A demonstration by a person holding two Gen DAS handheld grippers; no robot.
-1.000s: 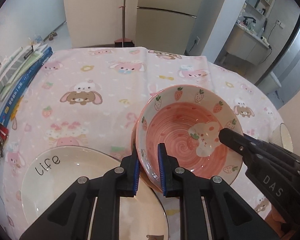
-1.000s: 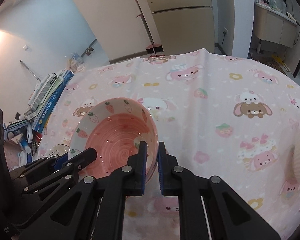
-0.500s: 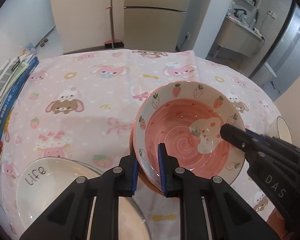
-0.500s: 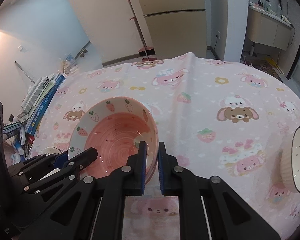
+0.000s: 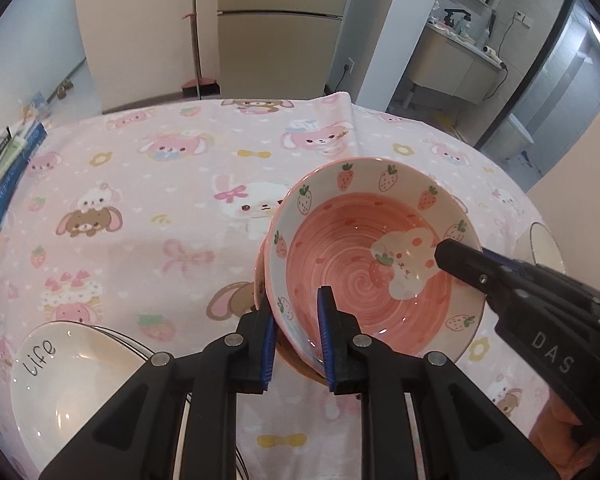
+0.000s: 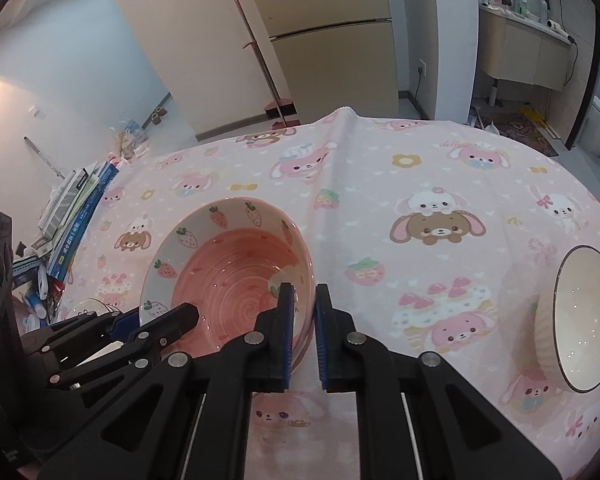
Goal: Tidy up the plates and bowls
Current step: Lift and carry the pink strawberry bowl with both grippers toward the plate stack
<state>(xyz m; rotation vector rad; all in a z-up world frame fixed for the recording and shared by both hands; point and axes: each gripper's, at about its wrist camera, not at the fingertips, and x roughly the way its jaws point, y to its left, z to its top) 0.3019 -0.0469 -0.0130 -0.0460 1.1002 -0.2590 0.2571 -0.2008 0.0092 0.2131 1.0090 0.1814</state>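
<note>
Carrying the strawberry bowl (image 5: 364, 264) rightward, both grippers still clamped.

A home: cartoon tablecloth (image 5: 148, 184), broom (image 5: 198, 56) against the wall, washbasin counter (image 5: 456, 68) beyond.

- Your strawberry bowl (image 5: 364, 276) is pink inside with a darker spiral, a cream rim printed with red strawberries, and a cream bunny on the inner wall.
- The tablecloth (image 5: 148, 200) is pale pink, dotted with pink, white and brown bunnies, yellow bows and strawberries.
- The plate (image 5: 72, 380) is cream with "life" lettered in black.
- The ribbed bowl (image 6: 576, 320) is cream with a dark rim.
- Both grippers you hold are black with blue pads.
</note>
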